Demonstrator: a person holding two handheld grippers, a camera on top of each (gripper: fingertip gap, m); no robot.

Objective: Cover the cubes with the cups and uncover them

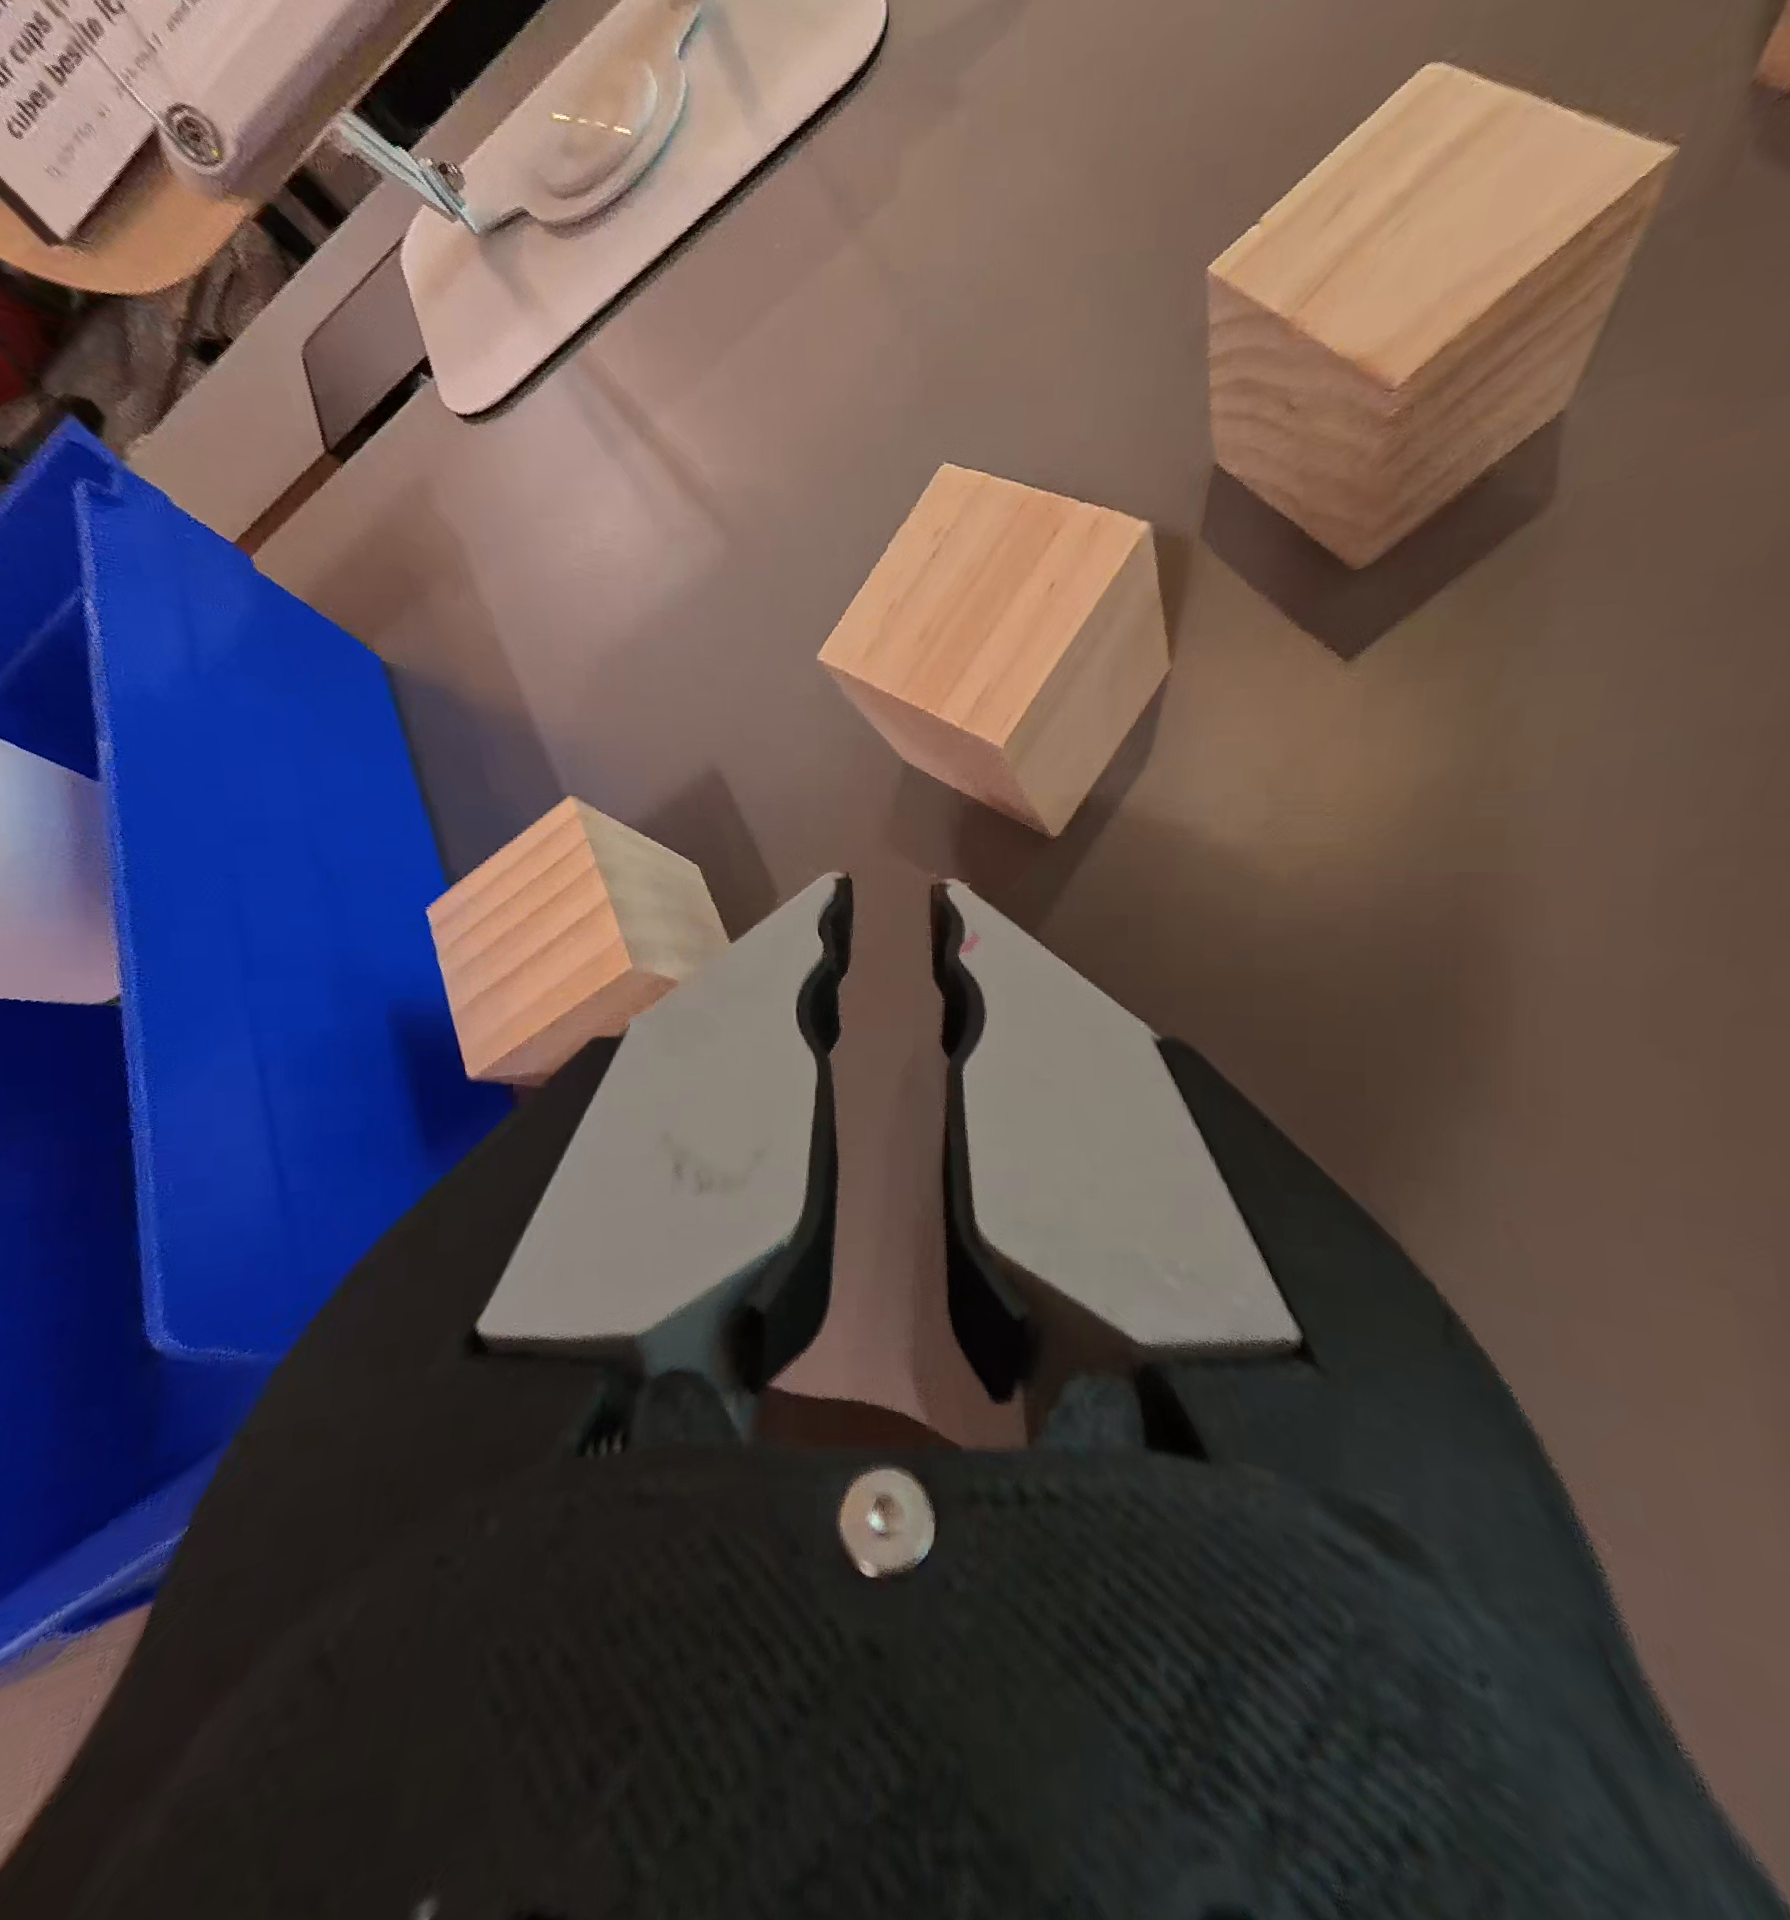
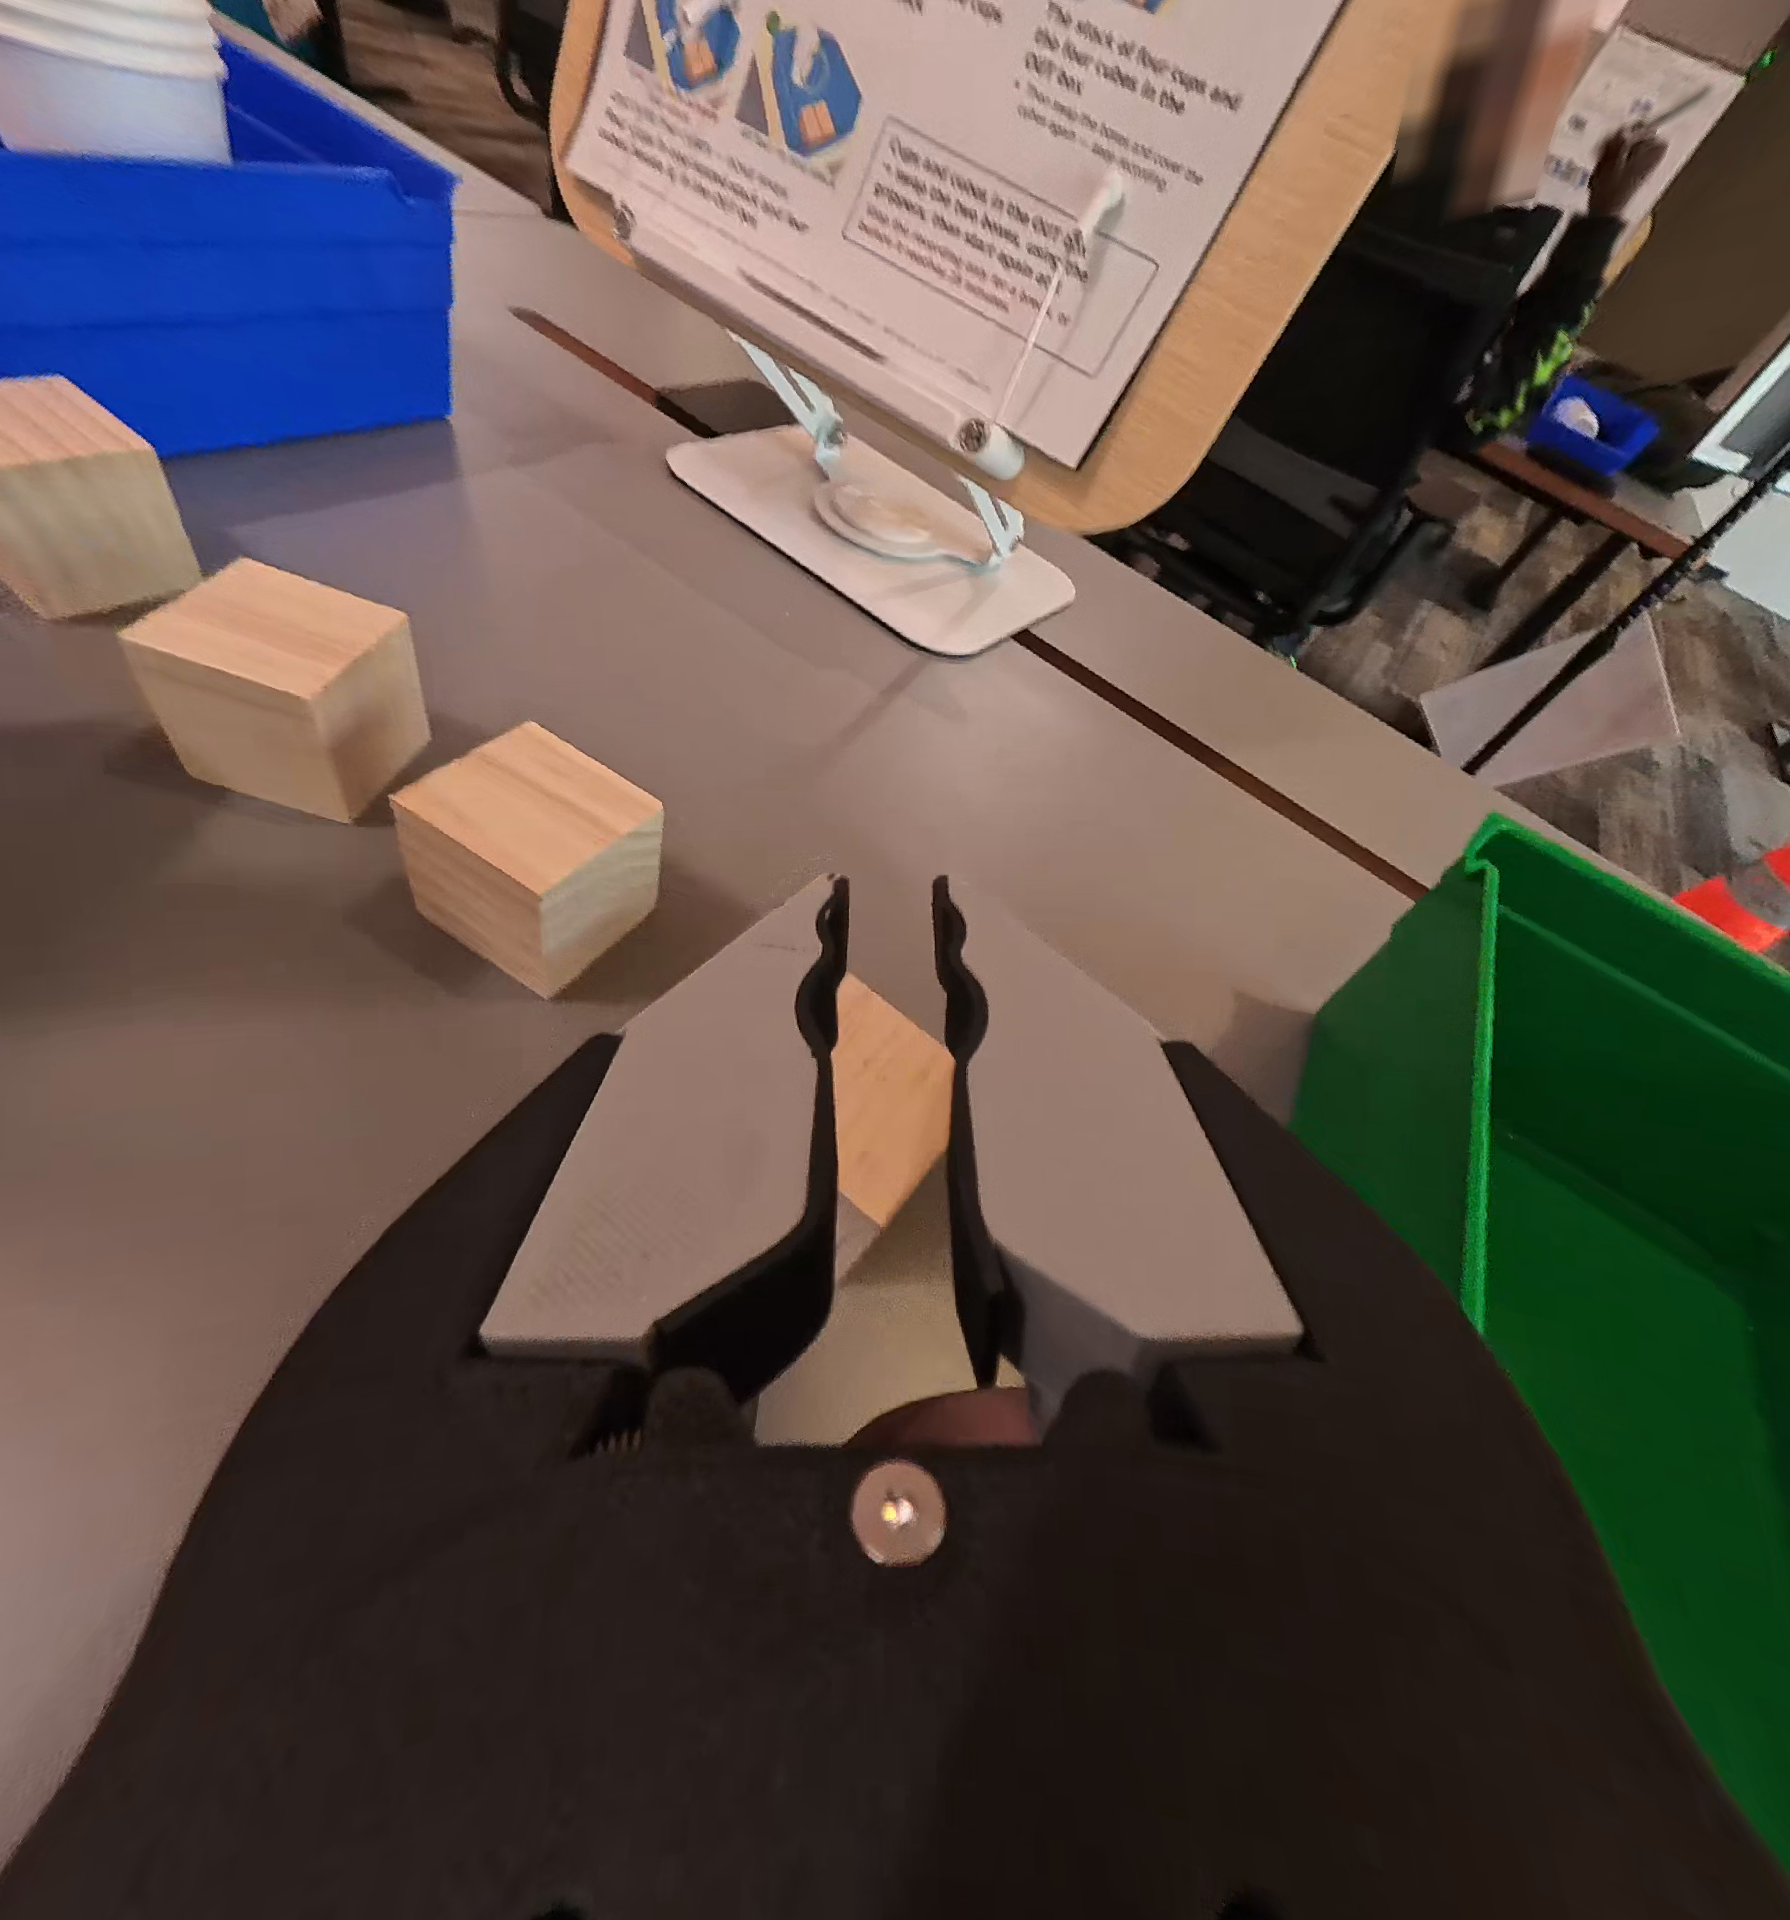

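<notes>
Four cubes: wooden, on the table, one beneath the right tongs
Left tongs: released, bare
Right tongs: released

- The cubes were pale, unfinished wood with visible grain.
- The table was a smooth, matt grey-brown.
- The blue bin and green bin were smooth, slightly glossy plastic.
- The cups looked like white paper.
- The stand's base looked like pale matt metal.
</notes>
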